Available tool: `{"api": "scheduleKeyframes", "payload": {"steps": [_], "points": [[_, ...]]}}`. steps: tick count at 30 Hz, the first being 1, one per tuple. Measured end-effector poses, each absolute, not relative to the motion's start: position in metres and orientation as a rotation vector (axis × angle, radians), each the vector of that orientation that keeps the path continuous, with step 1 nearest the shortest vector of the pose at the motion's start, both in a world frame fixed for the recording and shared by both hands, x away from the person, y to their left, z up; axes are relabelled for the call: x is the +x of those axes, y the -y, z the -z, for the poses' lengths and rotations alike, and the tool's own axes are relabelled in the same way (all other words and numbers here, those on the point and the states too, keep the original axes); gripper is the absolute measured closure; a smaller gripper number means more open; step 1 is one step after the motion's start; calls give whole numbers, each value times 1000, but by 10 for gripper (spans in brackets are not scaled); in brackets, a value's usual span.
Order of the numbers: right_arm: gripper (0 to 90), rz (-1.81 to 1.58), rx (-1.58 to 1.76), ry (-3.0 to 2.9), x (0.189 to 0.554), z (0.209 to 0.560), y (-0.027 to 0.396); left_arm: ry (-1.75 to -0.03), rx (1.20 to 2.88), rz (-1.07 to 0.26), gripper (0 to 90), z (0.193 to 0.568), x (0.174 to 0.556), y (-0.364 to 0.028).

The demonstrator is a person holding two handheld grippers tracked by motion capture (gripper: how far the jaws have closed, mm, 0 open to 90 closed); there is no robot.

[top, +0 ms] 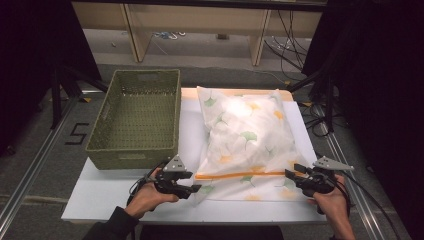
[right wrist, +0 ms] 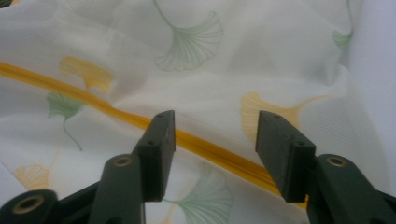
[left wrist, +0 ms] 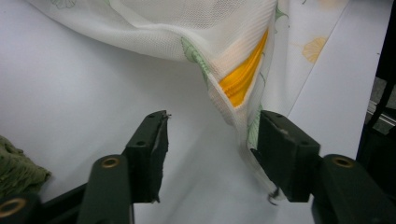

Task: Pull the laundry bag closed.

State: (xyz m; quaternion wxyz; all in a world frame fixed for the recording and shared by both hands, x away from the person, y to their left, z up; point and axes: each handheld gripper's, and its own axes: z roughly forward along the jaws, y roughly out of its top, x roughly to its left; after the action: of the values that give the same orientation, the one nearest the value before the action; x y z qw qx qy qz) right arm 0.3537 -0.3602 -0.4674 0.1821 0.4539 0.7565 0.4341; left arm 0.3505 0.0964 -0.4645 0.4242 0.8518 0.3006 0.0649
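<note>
A white mesh laundry bag (top: 247,142) printed with ginkgo leaves, stuffed full, lies on the right half of the white board (top: 100,195), its orange zipper (top: 240,175) along the near edge. The green woven basket (top: 137,117) at the far-left corner holds nothing, so moving the bag there appears still undone. Left gripper (top: 192,189): jaws parted, bag corner loose between them, brushing one pad, unclamped. Right gripper (top: 290,174): released, over the zipper's right end.
</note>
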Motion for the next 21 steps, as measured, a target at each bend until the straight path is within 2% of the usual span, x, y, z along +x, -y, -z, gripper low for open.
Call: {"api": "scheduleKeyframes", "payload": {"steps": [1,7,21], "points": [[435,-1269,1287,-2142,354,468,351,-752,2129,-167,371,465,348,-96],[374,-1251,1258,-2157,353,467,337,-753,2129,-204,301,464,345,-97],[315,-1284,1160,-2215,351,469,313,-794,2095,-234,225,463,339,-99]]}}
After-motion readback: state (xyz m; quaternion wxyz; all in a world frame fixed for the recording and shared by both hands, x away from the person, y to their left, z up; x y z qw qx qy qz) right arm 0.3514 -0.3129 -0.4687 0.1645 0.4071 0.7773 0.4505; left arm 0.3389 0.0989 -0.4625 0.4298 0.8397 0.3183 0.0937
